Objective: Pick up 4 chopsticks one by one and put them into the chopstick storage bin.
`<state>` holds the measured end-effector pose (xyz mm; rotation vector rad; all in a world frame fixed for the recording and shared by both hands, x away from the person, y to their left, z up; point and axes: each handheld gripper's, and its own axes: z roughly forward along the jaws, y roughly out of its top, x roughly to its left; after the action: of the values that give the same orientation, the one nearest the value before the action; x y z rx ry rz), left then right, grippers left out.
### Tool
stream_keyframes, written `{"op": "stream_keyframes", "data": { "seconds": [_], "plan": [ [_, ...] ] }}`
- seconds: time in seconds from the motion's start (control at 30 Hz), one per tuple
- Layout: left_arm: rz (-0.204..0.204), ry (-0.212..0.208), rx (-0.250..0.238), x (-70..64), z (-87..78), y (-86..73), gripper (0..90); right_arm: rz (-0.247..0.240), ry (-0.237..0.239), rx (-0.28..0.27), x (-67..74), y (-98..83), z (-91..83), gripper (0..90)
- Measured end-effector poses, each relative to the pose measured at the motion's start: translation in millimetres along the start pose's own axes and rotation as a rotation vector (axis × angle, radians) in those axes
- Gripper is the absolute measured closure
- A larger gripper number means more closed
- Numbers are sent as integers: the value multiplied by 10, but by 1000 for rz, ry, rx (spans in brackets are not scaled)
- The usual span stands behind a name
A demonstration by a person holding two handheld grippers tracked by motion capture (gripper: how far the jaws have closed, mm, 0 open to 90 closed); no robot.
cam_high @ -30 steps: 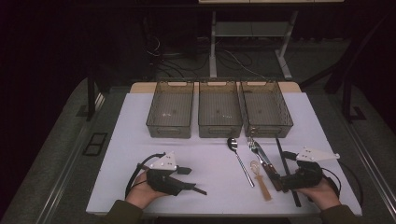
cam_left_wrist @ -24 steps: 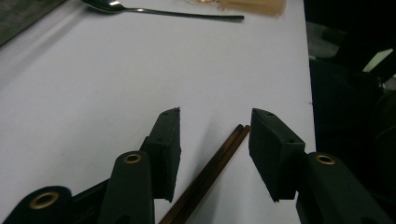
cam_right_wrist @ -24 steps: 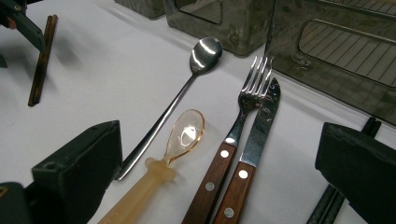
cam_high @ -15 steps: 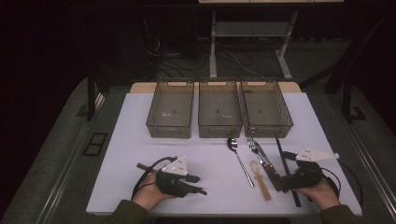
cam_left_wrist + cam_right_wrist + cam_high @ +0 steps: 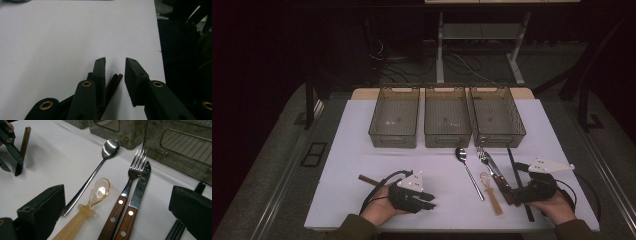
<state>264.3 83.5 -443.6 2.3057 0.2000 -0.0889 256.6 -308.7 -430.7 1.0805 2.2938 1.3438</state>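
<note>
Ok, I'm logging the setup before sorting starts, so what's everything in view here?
table: one, white top, under everything
bins: three, clear smoky grey, in a row at the far side
metal spoon: one, silver, in front of the middle bin
fork: one, steel with wooden handle, right of the spoon
knife: one, same style, beside the fork
plastic spoon: one, amber, between metal spoon and fork
black chopsticks: a pair, far right
brown chopsticks: a pair, near left
left gripper: black, jaws just closing around the brown chopsticks, gap remaining
right gripper: black, jaws wide over the cutlery handles
</note>
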Motion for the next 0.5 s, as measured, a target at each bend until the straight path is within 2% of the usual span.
{"op": "stream_keyframes", "data": {
  "seconds": [0.03, 0.1, 0.27, 0.5],
  "plan": [
    [-8, -5, -6, -11, 23, 2, 704, -1, 0, -1, -1, 0, -1, 8],
    [14, -9, 19, -7, 39, 10, 714, 0, -1, -1, -2, 0, -2, 8],
    [27, -5, 40, -5, 66, 10, 736, -1, -1, -2, -3, 0, -1, 8],
    [41, -1, 43, 1, 66, 11, 760, 1, 0, 0, -2, 0, -1, 8]
  ]
}}
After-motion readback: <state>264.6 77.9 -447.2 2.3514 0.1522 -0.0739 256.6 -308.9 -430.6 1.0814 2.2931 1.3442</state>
